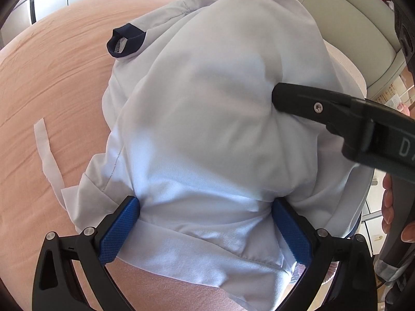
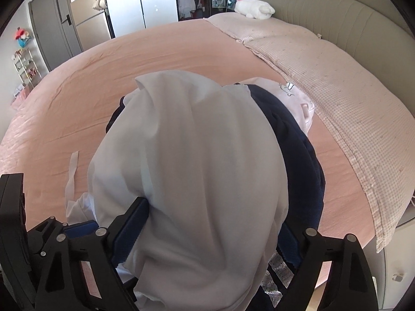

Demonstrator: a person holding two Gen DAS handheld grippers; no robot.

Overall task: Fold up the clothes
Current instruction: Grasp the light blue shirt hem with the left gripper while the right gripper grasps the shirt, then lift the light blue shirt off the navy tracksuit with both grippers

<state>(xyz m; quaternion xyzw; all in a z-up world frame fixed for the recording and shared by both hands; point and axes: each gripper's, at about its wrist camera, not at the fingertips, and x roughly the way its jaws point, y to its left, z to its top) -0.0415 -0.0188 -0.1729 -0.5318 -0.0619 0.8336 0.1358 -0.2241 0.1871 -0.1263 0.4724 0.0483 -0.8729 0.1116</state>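
So the pale blue shirt (image 1: 207, 119) is bunched up on the peach bedsheet (image 1: 57, 77), navy cuff (image 1: 124, 42) poking out around 10 o'clock. The left gripper (image 1: 205, 230) sits at 6 o'clock with its blue pads wide apart and shirt fabric draped between them, can't tell if it's actually pinched. The right gripper (image 2: 207, 235) is spread wide too, cloth mounded between its fingers, with a navy garment (image 2: 298, 155) at 3 o'clock.

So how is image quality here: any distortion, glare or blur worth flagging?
Left wrist view: strong fisheye bending, dark vignette corners, white garment sharp, soft shadows under its folds. Right wrist view: same bending of the bed, bright wardrobe glare, no motion blur.
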